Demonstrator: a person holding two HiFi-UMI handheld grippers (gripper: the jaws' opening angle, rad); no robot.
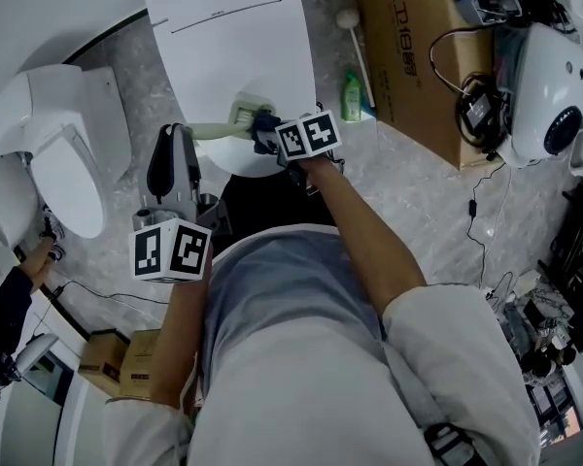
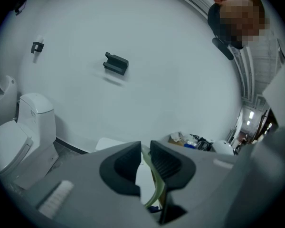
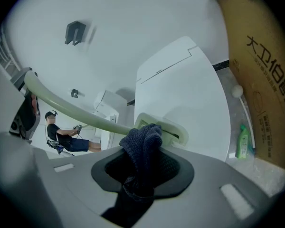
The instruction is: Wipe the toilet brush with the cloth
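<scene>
The pale green toilet brush lies level over a white toilet lid (image 1: 223,47), its handle (image 1: 212,130) running right to the head (image 1: 247,114). My left gripper (image 1: 182,132) is shut on the handle's end; the green handle (image 2: 157,184) shows between the near-closed fingers of that gripper (image 2: 146,148). My right gripper (image 1: 263,136) is shut on a dark blue cloth (image 1: 263,122) that presses against the brush head. In the right gripper view the cloth (image 3: 141,148) bulges from the gripper (image 3: 142,167) and touches the head (image 3: 167,128), with the handle (image 3: 71,107) stretching left.
Two more white toilets (image 1: 63,149) stand at the left. A cardboard box (image 1: 408,47), a green bottle (image 1: 352,96), a white machine (image 1: 554,95) and cables (image 1: 476,105) crowd the right. A person (image 3: 61,136) with grippers is far off at the left.
</scene>
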